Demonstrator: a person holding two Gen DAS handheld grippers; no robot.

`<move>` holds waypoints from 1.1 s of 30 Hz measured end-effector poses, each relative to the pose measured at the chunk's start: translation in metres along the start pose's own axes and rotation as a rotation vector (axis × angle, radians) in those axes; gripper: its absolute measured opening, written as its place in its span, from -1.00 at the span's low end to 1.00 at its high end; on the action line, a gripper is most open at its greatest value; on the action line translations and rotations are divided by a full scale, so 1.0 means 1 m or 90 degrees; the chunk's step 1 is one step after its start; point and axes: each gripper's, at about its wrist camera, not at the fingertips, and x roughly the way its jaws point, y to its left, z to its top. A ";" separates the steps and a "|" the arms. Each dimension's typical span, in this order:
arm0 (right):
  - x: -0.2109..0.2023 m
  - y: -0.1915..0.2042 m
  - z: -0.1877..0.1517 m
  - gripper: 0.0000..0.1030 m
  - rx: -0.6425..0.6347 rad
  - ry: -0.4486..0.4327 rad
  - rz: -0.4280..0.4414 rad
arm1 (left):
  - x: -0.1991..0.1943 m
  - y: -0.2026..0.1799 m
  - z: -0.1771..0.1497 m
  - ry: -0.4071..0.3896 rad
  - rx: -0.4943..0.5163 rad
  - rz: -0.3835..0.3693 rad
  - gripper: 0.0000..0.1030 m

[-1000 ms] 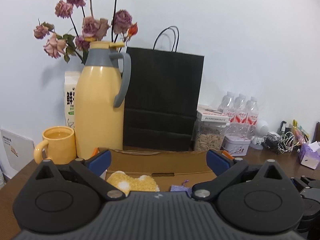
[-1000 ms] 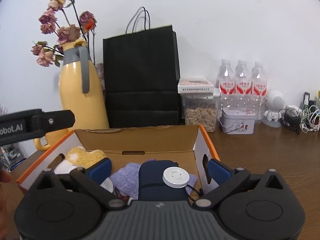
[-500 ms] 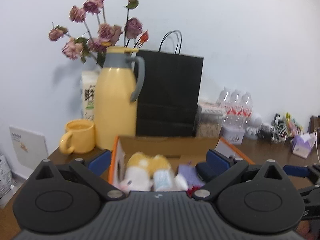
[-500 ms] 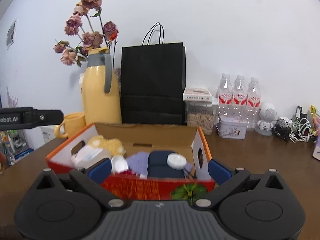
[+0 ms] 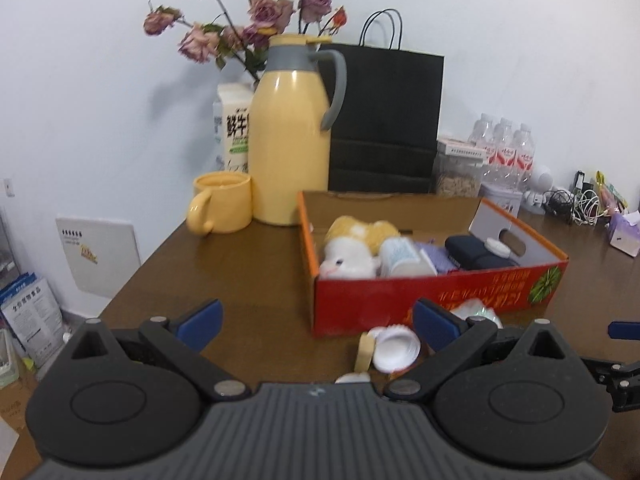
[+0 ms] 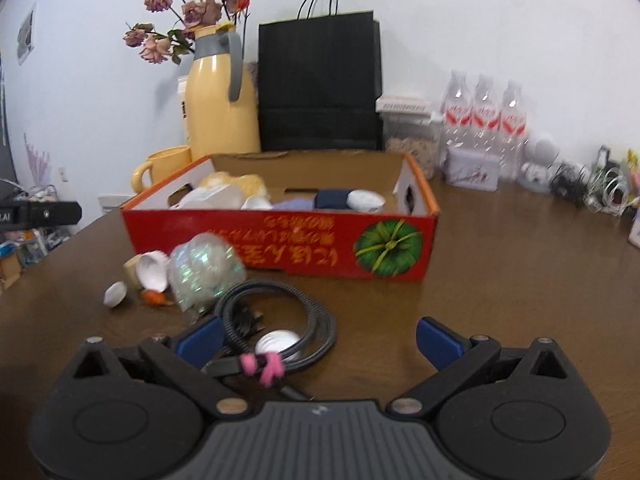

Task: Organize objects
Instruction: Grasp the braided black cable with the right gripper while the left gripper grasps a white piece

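Observation:
A red cardboard box [image 5: 436, 294] [image 6: 280, 240] stands on the brown table and holds a plush toy [image 5: 352, 248], a white cup, a purple cloth and a dark blue pouch [image 5: 476, 252]. In front of it lie a shiny crumpled bag [image 6: 204, 268], white paper cups [image 6: 152, 272] [image 5: 394, 350], a coiled black cable [image 6: 280, 320] and a small white disc [image 6: 278, 342]. My left gripper [image 5: 316, 320] is open and empty, back from the box's left front corner. My right gripper [image 6: 318, 338] is open and empty, just behind the cable.
A yellow thermos [image 5: 292, 140] with dried roses, a yellow mug [image 5: 222, 202], a milk carton and a black paper bag [image 5: 384, 120] stand behind the box. Water bottles [image 6: 484, 120], a tin, a jar and tangled cables [image 6: 592, 188] line the back right. The table's left edge is near.
Both grippers have pulled back from above the box toward the table's front. The loose items in front of the box have come into view. Both stay open.

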 end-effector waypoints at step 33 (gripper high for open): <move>0.050 0.013 -0.004 0.65 -0.006 0.035 0.061 | 0.022 0.014 -0.037 0.069 -0.033 -0.010 1.00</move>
